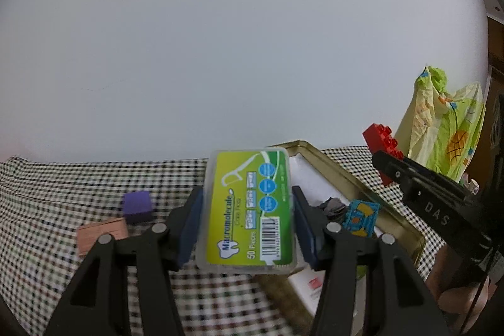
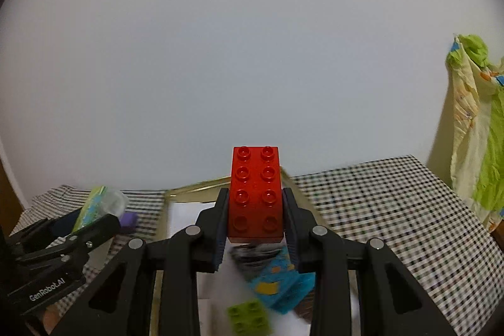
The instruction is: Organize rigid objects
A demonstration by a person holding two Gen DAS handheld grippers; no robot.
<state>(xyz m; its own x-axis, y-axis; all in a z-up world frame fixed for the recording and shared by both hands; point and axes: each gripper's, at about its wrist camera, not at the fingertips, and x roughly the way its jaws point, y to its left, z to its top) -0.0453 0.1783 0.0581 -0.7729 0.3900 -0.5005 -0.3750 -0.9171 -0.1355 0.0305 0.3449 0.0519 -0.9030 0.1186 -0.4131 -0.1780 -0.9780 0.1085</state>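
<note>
My left gripper (image 1: pixel 247 210) is shut on a clear floss-pick box with a green label (image 1: pixel 249 210) and holds it above the checkered tablecloth, next to the gold tin tray (image 1: pixel 362 181). My right gripper (image 2: pixel 255 210) is shut on a red studded brick (image 2: pixel 255 194) and holds it over the same tray (image 2: pixel 195 186). In the tray lie a blue patterned block (image 2: pixel 283 282), a green brick (image 2: pixel 249 317) and a dark crumpled item (image 2: pixel 252 252). The right gripper with the red brick (image 1: pixel 382 144) shows at the right of the left wrist view.
A purple cube (image 1: pixel 137 205) and a brown wooden block (image 1: pixel 100 236) lie on the cloth left of the tray. A green and yellow plastic bag (image 1: pixel 441 128) stands at the right. A white wall is behind the table.
</note>
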